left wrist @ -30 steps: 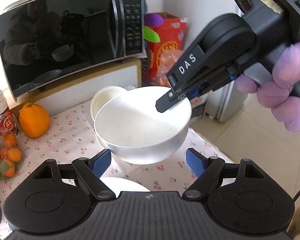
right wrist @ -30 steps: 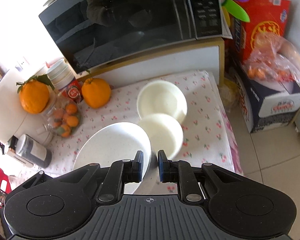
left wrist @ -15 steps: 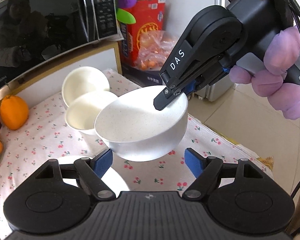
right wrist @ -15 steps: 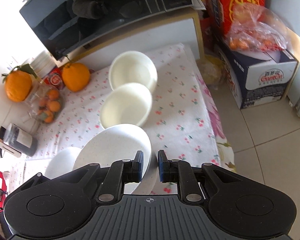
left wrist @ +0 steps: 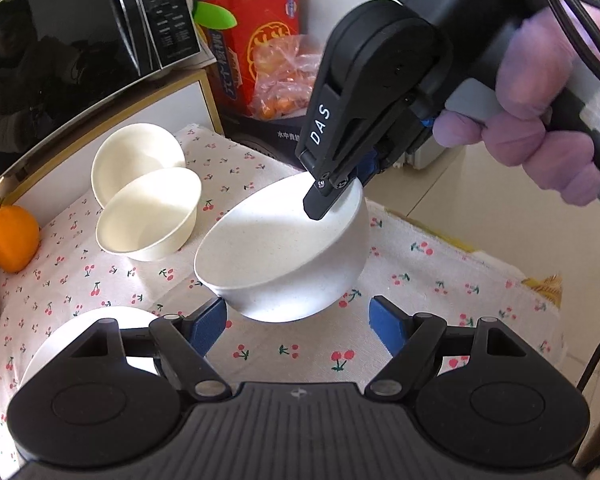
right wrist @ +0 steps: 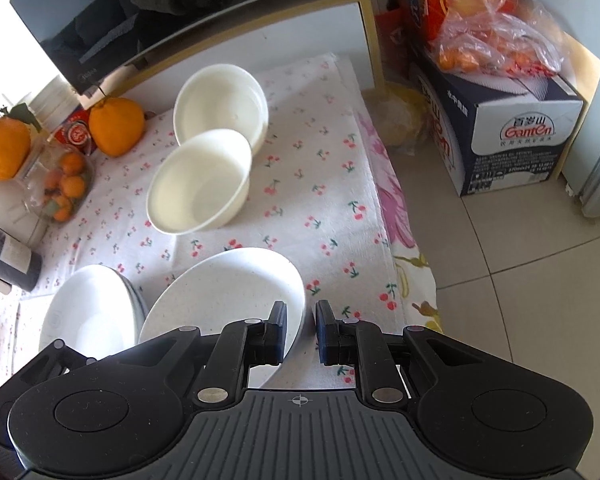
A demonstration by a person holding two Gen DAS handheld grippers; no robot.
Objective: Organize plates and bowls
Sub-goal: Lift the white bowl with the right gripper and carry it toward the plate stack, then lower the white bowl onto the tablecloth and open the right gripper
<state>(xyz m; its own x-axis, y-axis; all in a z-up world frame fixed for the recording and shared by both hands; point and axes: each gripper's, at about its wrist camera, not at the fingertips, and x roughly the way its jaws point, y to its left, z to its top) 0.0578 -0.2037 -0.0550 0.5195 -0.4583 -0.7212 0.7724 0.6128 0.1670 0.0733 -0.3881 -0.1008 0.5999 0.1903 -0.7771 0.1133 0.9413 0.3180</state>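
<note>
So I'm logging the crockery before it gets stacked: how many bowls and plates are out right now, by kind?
Speckled white bowl, held off the cloth by the right hand-held gripper: 1
Cream bowls, near one resting against the far one: 2
White plate stack: 1 stack, number of plates unclear
Total: 3 bowls plus the plate stack

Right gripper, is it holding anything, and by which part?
Yes: the right gripper holds the white bowl by its rim, one finger inside and one outside.
</note>
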